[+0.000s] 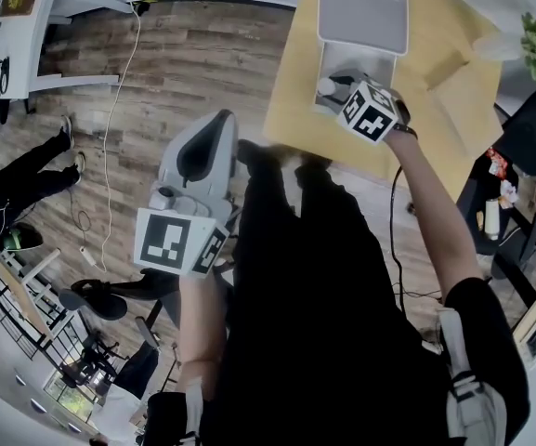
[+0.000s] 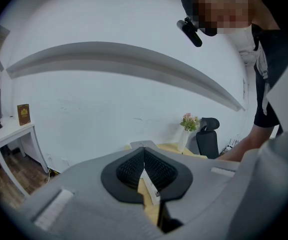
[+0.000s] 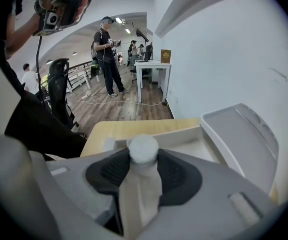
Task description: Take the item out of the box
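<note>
A white bottle [image 3: 143, 149] with a round cap stands in the open white box [image 3: 183, 134] on the pale wooden table [image 1: 444, 72]. My right gripper [image 3: 143, 156] reaches down into the box [image 1: 328, 59], its pads closed against the cap on both sides, and the bottle's body fills the gap between the jaws. In the head view the cap [image 1: 326, 86] shows just beyond the right gripper [image 1: 333, 89]. The box's lid [image 1: 362, 7] lies swung back behind it. My left gripper [image 1: 214, 124] hangs off the table over the floor, near my body, its tips [image 2: 144, 151] together with nothing held.
A vase of flowers [image 2: 188, 124] and a black office chair [image 2: 208, 136] stand beyond the table's far end. A white desk [image 1: 35, 35] stands against the wall, and a cable [image 1: 110, 137] trails across the wooden floor. People [image 3: 106, 54] stand further down the room.
</note>
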Demonstrator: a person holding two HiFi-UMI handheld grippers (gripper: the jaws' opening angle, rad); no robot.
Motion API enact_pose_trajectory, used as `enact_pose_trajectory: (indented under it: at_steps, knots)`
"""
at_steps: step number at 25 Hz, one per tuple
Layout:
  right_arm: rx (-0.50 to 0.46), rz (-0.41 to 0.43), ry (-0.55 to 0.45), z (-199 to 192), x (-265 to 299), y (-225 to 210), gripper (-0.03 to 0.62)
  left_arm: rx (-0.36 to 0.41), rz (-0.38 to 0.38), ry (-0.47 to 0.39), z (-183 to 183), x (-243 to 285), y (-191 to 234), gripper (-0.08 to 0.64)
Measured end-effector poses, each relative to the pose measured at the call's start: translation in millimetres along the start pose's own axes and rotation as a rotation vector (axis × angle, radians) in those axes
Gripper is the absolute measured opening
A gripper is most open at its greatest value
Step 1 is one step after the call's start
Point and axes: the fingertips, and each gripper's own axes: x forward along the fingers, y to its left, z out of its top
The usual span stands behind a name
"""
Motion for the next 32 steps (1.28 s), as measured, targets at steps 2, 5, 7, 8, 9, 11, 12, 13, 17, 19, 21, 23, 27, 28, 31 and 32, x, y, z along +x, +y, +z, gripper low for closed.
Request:
enact_pose_trajectory:
  at_steps: [2,5,7,8,9,11,12,13,17,19,21,23,27,28,31,32]
  knots:
    - [0.003,0.0,-0.002,1,1,1,0.173,0.0,0.005,0.0,0,-3,2,0.009]
    - [0.014,-0.004,-0.005,2,0,1,0.172,0.0,0.009,-0.001,0,-7,4,0.009]
    - [0.02,-0.012,-0.008,1,-1,0,0.168,0.001,0.009,-0.001,0,-8,4,0.009]
    - [0.022,-0.017,-0.008,1,-1,0,0.167,0.002,0.008,-0.001,0,-9,3,0.009]
    - [0.025,-0.021,-0.008,0,-2,1,0.166,0.003,0.007,-0.001,-1,-11,3,0.009]
    - [0.031,-0.028,-0.008,-1,-3,2,0.164,0.005,0.005,-0.003,-1,-13,2,0.009]
    - [0.033,-0.033,-0.009,-1,-3,2,0.164,0.007,0.004,-0.004,-1,-14,1,0.009]
    - [0.036,-0.038,-0.009,-1,-4,2,0.164,0.008,0.003,-0.004,-1,-16,1,0.009]
    - [0.053,-0.068,-0.016,0,-11,-1,0.164,0.012,-0.002,-0.01,0,-21,-1,0.009]
    - [0.067,-0.088,-0.026,1,-16,-2,0.164,0.016,-0.006,-0.014,2,-24,-3,0.009]
    - [0.08,-0.107,-0.042,3,-23,-3,0.164,0.018,-0.012,-0.016,2,-28,-5,0.009]
    - [0.097,-0.125,-0.068,7,-31,-2,0.164,0.02,-0.02,-0.017,3,-32,-8,0.009]
    - [0.134,-0.173,-0.119,14,-50,-4,0.163,0.03,-0.041,-0.025,3,-38,-14,0.009]
    - [0.143,-0.184,-0.132,15,-55,-4,0.163,0.034,-0.047,-0.028,3,-38,-16,0.009]
    - [0.171,-0.22,-0.164,17,-70,-3,0.161,0.043,-0.069,-0.034,4,-40,-23,0.009]
    - [0.183,-0.232,-0.175,17,-76,-3,0.161,0.046,-0.077,-0.036,5,-40,-25,0.009]
